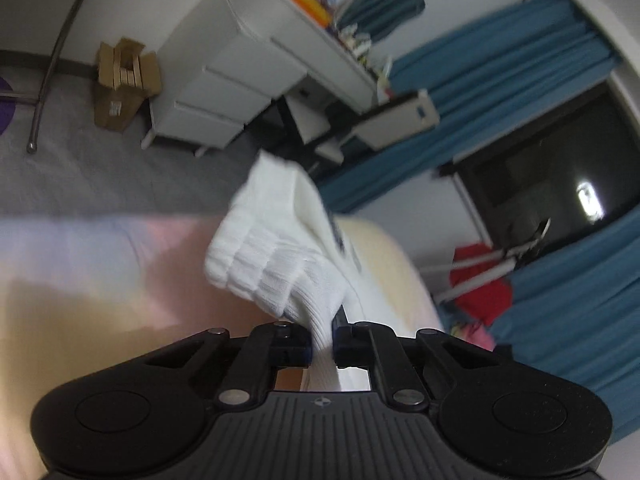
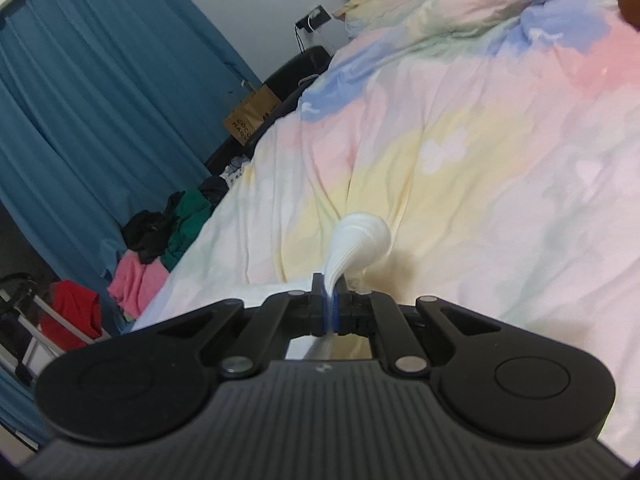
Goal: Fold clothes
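Note:
A white ribbed garment (image 1: 276, 256) with a dark printed mark stands bunched up out of my left gripper (image 1: 323, 344), which is shut on its knit hem above the bed. In the right wrist view a small curl of the same white fabric (image 2: 360, 240) pokes up from my right gripper (image 2: 330, 308), whose jaws are pressed tight on it. Both grippers hold the cloth lifted over the pastel duvet (image 2: 480, 140). How the garment hangs between the two grippers is hidden.
A white drawer unit (image 1: 224, 76) and a cardboard box (image 1: 124, 84) stand on the grey floor. Blue curtains (image 2: 92, 100) cover the wall. A heap of pink, green, black and red clothes (image 2: 152, 248) lies beside the bed, near a brown paper bag (image 2: 252, 114).

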`<state>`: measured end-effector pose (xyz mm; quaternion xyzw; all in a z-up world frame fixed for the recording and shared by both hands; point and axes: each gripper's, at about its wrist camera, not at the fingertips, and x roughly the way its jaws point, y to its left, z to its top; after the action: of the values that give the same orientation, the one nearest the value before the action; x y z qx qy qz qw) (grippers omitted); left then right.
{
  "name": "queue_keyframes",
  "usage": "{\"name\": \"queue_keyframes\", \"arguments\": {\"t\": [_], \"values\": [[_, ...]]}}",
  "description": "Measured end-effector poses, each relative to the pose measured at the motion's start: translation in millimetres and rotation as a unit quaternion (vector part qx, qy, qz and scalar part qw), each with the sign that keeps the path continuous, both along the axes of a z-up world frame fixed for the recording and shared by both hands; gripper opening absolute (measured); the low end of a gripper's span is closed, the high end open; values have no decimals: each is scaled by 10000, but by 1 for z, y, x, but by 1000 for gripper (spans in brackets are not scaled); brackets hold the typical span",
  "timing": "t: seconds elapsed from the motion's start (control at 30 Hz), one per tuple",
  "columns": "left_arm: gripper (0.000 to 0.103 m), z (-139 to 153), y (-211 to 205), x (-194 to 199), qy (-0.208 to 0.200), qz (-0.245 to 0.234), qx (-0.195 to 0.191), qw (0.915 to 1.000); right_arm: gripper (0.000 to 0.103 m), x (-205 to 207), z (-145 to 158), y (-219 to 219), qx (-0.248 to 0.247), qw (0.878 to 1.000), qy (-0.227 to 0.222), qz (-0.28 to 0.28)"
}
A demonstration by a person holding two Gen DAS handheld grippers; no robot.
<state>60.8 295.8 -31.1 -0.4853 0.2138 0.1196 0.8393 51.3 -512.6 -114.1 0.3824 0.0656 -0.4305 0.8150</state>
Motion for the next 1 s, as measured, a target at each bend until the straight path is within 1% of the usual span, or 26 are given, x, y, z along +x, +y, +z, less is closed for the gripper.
{"name": "queue_keyframes", "arguments": {"t": [0.07, 0.1, 0.17, 0.23, 0.27, 0.33, 0.37, 0.43, 0.47, 0.5, 0.57, 0.6, 0.63, 0.67, 0.7, 0.73, 0.77, 0.8, 0.87, 0.97, 1.0], "values": [[9, 5, 16, -11, -2, -4, -113, 9999, 6, -8, 5, 2, -25, 10000, 1, -14], [9, 5, 22, -15, 64, -37, -162, 9998, 6, -8, 3, 3, -24, 9998, 178, -44], [9, -4, 28, -16, 461, -100, -134, 9988, 6, -8, -1, 3, -23, 9985, 530, -103], [9, -14, 34, -15, 887, -161, -91, 9959, 6, -8, -6, 4, -21, 9960, 882, -161], [9, -19, 37, -15, 1100, -192, -70, 9937, 6, -9, -8, 4, -20, 9942, 1058, -191], [10, -35, 36, -8, 1636, -317, 9, 9860, 7, -9, -13, 5, -9, 9898, 1404, -247], [11, -40, 38, -6, 1798, -309, 42, 9832, 7, -8, -19, 4, 134, 9882, 1503, -241], [16, -41, 42, -9, 1889, -286, 160, 9815, 8, -9, -29, 1, 412, 9852, 1642, -277], [16, -37, 40, -9, 1883, -335, 304, 9811, 9, -11, -30, 2, 488, 9853, 1606, -308], [21, -31, 35, -9, 1869, -396, 518, 9802, 10, -12, -30, 2, 543, 9862, 1533, -306], [35, -21, 23, -11, 1850, -498, 1003, 9763, 12, -10, -28, 3, 569, 9862, 1540, -229], [53, -15, 15, -13, 1846, -516, 1214, 9739, 19, -9, -26, 4, 551, 9860, 1562, -165], [66, -10, 6, -16, 1840, -528, 1413, 9713, 27, -8, -22, 7, 501, 9868, 1533, -128], [70, -4, -6, -19, 1817, -566, 1631, 9681, 48, -8, -19, 11, 447, 9876, 1502, -93], [77, 1, -18, -21, 1788, -610, 1853, 9644, 65, -8, -13, 15, 328, 9888, 1454, -108], [82, 5, -30, -24, 1760, -608, 2120, 9594, 70, -7, -6, 21, 145, 9894, 1438, -101], [83, 10, -41, -27, 1731, -592, 2397, 9534, 73, -5, 1, 26, -38, 9898, 1423, -91], [85, 14, -53, -30, 1670, -571, 2691, 9468, 73, -3, 8, 32, -229, 9896, 1420, -15], [89, 21, -76, -34, 1527, -525, 3279, 9308, 72, 2, 21, 46, -549, 9889, 1357, 258], [92, 34, -109, -42, 1181, -497, 3941, 9101, 72, 11, 40, 78, -950, 9847, 1194, 839], [95, 37, -117, -44, 1022, -518, 4062, 9066, 72, 14, 46, 90, -1072, 9821, 1116, 1075]]}}
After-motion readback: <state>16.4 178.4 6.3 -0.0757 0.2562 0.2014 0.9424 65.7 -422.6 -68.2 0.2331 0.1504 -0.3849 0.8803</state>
